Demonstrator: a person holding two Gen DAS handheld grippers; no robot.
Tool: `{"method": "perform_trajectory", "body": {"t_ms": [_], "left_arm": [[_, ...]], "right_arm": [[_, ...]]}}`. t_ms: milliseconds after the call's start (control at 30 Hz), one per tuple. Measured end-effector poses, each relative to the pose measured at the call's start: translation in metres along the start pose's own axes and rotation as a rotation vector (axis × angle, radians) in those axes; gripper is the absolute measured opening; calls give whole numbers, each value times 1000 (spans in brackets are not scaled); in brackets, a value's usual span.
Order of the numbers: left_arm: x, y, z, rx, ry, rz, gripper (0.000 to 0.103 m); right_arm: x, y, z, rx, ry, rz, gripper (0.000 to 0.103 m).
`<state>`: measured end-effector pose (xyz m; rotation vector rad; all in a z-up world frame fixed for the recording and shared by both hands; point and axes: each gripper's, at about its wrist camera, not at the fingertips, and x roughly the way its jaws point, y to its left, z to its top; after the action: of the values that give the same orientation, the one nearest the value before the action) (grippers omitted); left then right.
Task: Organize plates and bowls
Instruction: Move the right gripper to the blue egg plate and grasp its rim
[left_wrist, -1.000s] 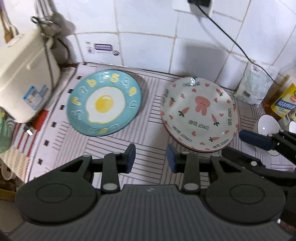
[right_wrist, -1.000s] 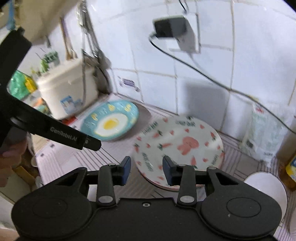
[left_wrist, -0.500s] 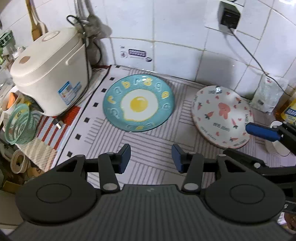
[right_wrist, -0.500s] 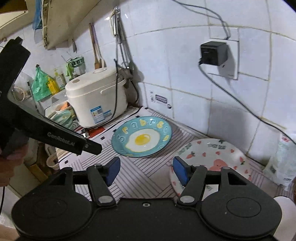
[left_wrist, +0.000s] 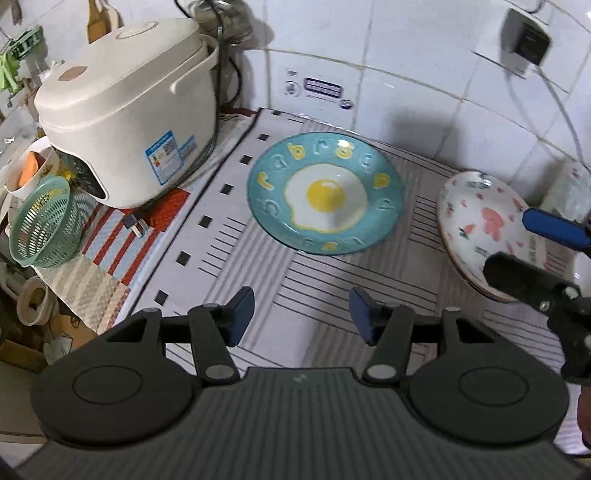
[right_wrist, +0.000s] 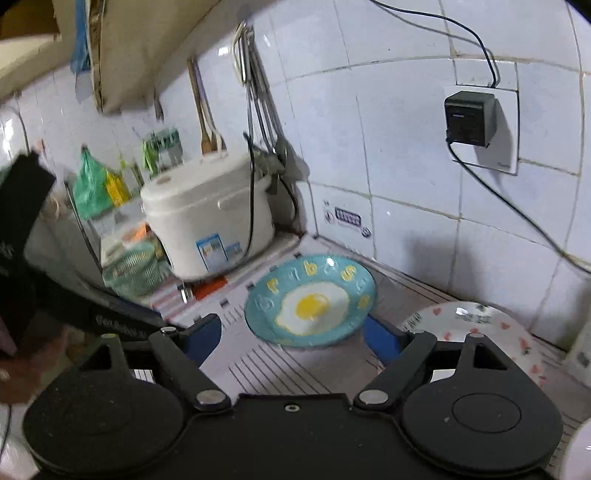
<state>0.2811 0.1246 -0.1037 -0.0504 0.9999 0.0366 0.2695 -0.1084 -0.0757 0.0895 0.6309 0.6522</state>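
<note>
The blue egg plate (left_wrist: 325, 194) lies flat on the worktop (left_wrist: 332, 291) beside the rice cooker (left_wrist: 129, 110). Both hand-held grippers, left (left_wrist: 302, 314) and right (right_wrist: 291, 334), hover short of the plate, fingers spread, empty.

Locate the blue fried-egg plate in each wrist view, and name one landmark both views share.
Left wrist: blue fried-egg plate sits center, beyond the open left tongs.
Right wrist: same plate sits center, between the open right tongs.
Shared landmark: white rice cooker, left of the plate.
</note>
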Motion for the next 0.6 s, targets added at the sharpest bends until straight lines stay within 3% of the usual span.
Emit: {"method": "perform_trajectory", "body": {"t_ms": [200, 300, 600], "left_arm": [[30, 18, 9, -39, -95, 83, 72], [50, 27, 15, -52, -126, 111, 74], [115, 47, 34, -35, -64, 42, 74]], "right_arm": [[40, -12, -9, 125, -81, -53, 89], [66, -22, -16, 200, -69, -76, 89], [130, -30, -50, 422, 11, -58, 89]]}}
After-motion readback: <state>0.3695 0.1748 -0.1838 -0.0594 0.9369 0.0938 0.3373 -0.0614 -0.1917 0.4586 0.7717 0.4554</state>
